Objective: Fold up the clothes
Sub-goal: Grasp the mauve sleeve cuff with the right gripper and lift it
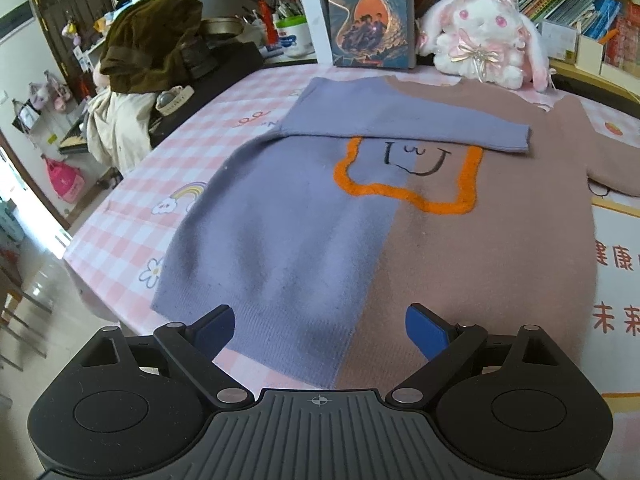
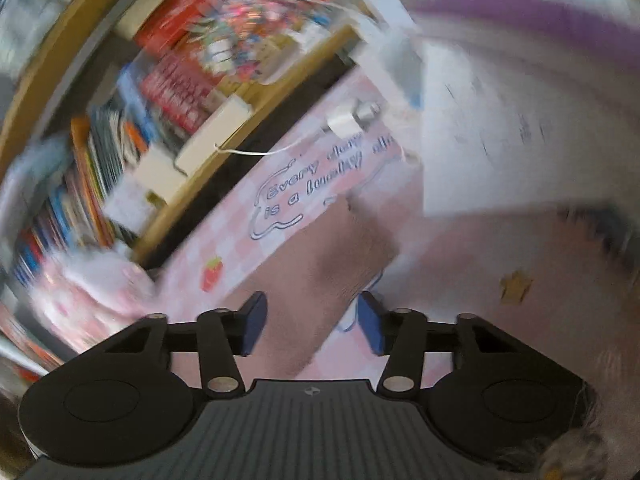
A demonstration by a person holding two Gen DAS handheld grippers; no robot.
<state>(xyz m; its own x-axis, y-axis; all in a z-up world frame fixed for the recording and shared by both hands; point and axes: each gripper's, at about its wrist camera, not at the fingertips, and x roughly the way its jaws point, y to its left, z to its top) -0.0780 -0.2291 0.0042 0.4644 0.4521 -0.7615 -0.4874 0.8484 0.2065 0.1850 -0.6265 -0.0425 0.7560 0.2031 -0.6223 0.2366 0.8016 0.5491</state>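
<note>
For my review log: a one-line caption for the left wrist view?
Open left gripper above hem of lilac-and-brown sweater, its lilac sleeve folded across the chest.

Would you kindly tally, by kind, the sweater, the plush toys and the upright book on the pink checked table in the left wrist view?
Sweater: 1
Plush rabbit: 1
Book standing upright: 1
Total: 3
</note>
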